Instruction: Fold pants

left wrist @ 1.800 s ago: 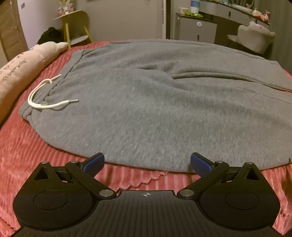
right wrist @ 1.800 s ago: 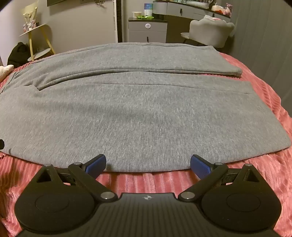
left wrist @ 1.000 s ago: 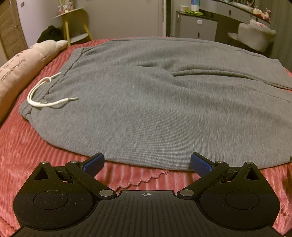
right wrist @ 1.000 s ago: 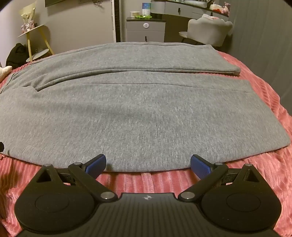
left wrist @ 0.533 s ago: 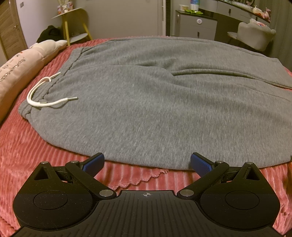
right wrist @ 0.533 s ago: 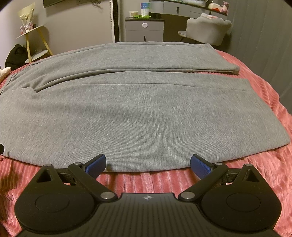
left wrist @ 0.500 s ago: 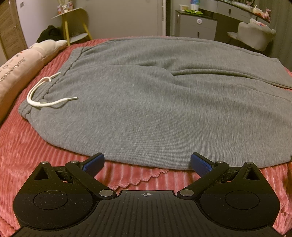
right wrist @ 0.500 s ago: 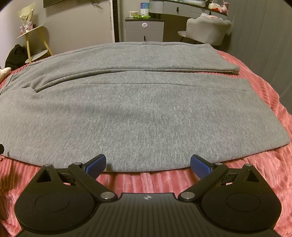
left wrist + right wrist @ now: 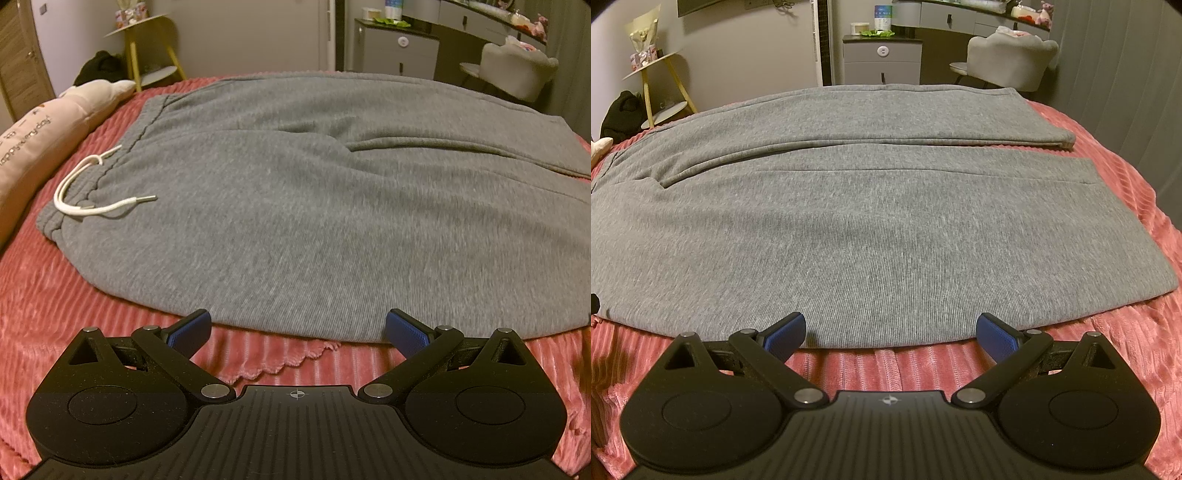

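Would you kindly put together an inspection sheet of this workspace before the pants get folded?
Surface: red ribbed plush bedspread; wavy hem showing near the left gripper.
Job's things: grey knit sweatpants spread flat, both legs side by side, waistband at the left; white drawstring lying loose on the waistband.
Clutter: pale pink lettered pillow beside the waistband, apart from it.
Grippers: left gripper open, at the pants' near edge; right gripper open, at the near edge of the leg; neither holds cloth.
Cables: nothing seen.
Surroundings: yellow-legged side table, grey drawer cabinet, pale upholstered chair.
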Action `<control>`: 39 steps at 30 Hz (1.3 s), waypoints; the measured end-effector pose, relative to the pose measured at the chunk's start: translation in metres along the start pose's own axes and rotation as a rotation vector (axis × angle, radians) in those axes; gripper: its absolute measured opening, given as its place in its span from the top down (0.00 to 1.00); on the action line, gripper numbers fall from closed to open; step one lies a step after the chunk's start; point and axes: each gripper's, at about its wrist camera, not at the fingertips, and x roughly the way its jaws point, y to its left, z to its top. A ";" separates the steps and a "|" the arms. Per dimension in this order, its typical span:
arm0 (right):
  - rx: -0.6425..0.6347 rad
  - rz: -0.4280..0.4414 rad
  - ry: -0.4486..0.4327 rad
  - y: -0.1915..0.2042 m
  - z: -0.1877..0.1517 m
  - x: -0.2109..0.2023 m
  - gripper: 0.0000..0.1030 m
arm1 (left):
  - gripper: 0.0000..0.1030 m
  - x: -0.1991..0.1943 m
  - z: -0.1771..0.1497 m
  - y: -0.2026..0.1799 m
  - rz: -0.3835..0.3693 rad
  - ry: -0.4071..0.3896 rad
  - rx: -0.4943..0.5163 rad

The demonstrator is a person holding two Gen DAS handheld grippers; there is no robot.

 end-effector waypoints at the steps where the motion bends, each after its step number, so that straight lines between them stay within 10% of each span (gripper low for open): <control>1: 0.000 0.000 0.000 0.000 0.000 0.000 0.04 | 0.00 0.000 -0.001 0.000 0.000 0.000 0.000; 39: 0.019 0.028 0.008 -0.003 0.001 0.002 0.04 | 0.00 0.000 0.000 -0.001 0.003 0.027 0.014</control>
